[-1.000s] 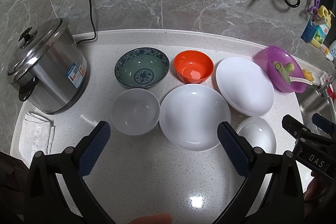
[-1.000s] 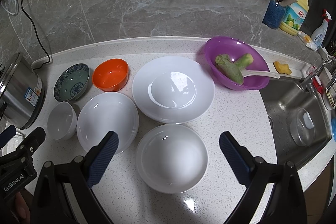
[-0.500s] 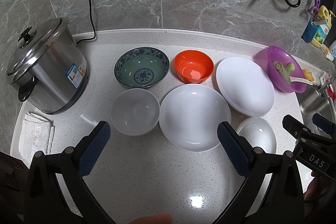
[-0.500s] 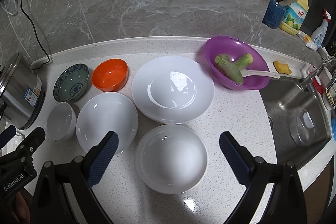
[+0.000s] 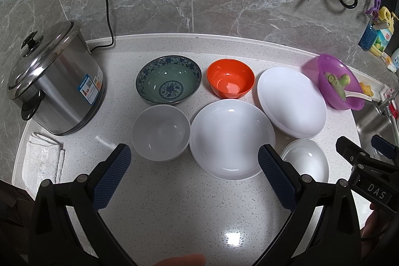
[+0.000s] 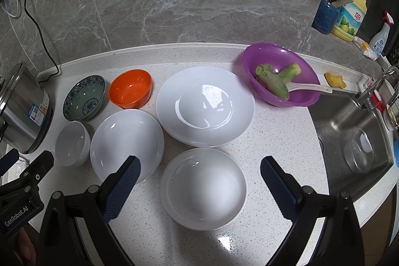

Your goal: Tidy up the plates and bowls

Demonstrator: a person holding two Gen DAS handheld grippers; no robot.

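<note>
Bowls and plates (image 6: 205, 105) lay unstacked on the bench (image 5: 174, 203) — we found both claws, left claw (image 5: 193, 172) and right claw (image 6: 200, 182), spread apart, empty; nothing organized yet.

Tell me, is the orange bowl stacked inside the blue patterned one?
No, the orange bowl sits on the counter beside the blue patterned bowl.

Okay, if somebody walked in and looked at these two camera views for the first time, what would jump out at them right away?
Probably the bright round orange plastic bowl at the back of the speckled white countertop, beside the blue-patterned green ceramic bowl, amid plain white dishes. Next, the purple plastic bowl holding green vegetable stalks near the steel sink. The shiny stainless steel cooker pot stands far left.
</note>
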